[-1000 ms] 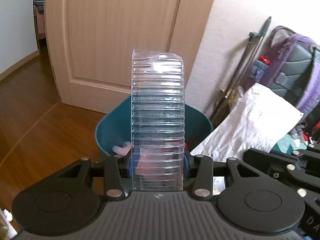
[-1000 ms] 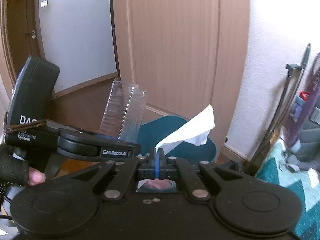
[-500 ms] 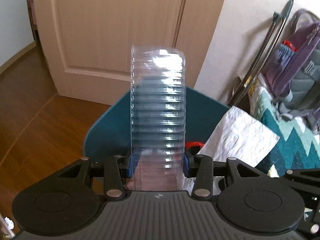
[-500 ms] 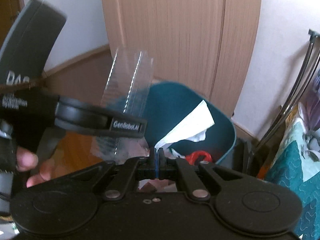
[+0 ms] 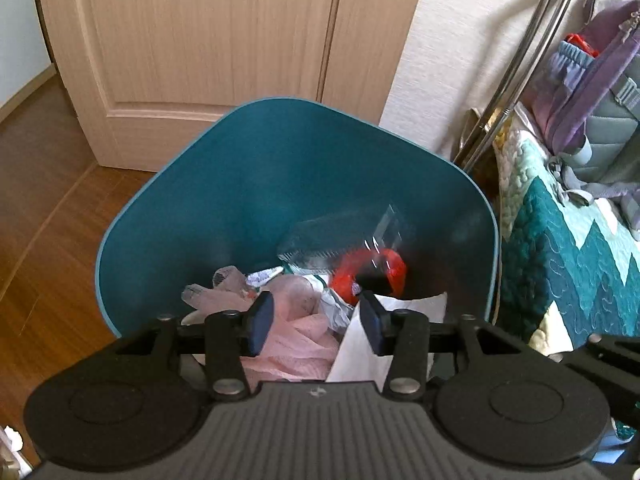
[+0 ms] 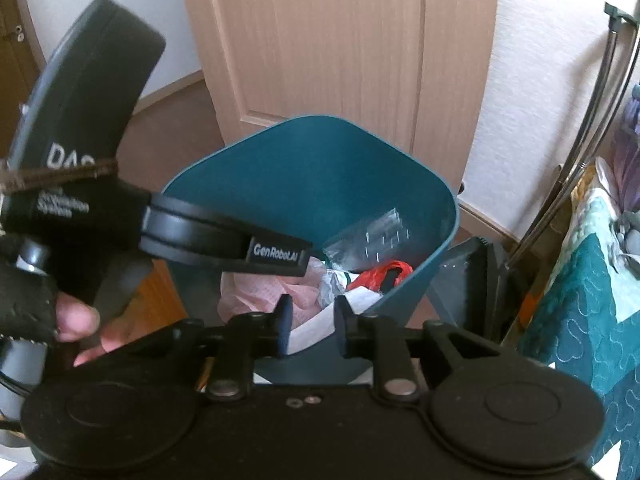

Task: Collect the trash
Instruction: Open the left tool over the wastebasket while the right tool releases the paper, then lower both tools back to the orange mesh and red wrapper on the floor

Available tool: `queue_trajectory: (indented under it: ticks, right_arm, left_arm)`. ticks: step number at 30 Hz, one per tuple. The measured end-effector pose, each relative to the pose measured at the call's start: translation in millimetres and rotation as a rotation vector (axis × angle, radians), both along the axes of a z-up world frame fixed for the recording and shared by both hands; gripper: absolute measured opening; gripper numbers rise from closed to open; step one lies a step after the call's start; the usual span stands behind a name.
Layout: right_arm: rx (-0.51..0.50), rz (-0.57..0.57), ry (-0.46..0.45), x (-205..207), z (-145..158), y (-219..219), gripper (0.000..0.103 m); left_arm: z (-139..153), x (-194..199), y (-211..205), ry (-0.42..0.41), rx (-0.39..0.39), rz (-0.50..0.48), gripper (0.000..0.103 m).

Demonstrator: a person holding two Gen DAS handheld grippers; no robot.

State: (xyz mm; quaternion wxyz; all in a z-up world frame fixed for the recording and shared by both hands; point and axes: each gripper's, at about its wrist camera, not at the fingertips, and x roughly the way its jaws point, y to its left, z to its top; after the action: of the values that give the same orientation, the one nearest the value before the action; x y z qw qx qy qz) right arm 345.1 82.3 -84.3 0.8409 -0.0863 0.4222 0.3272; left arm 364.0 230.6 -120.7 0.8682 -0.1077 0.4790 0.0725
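Inside one teal bin (image 5: 192, 216): one clear tray (image 5: 340, 240), one white paper (image 5: 360, 352).

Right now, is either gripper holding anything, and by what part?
Nothing is held. Both grippers are opening: the clear plastic container and white paper are inside the teal bin.

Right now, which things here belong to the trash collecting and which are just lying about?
Job:
- teal bin
- clear plastic container in it
- white paper at the near rim
- left gripper and right gripper, jaws opening, empty

Lying about:
- purple backpack
- quilted teal blanket
- metal poles against the wall
- wooden door
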Motion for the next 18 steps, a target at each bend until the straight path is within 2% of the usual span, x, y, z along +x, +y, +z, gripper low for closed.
queue_trajectory:
  ticks: [8,9,11,18]
  right_arm:
    - [0.060,-0.009,-0.019,-20.0,23.1,-22.7,0.033]
    - [0.069,-0.009,-0.022,-24.3,27.7,-26.9,0.034]
    - [0.085,-0.016,-0.029,-28.6,33.0,-36.7,0.042]
    - [0.141,-0.037,-0.055,-58.9,64.1,-70.2,0.048]
  left_arm:
    - [27.0,-22.2,-6.7,-0.034,0.001,0.001,0.065]
    - [31.1,-25.7,-8.3,-0.041,0.003,-0.002,0.065]
    - [41.8,-35.9,-12.3,-0.054,0.007,-0.005,0.066]
    - [72.0,-71.7,-30.2,-0.093,0.010,-0.028,0.066]
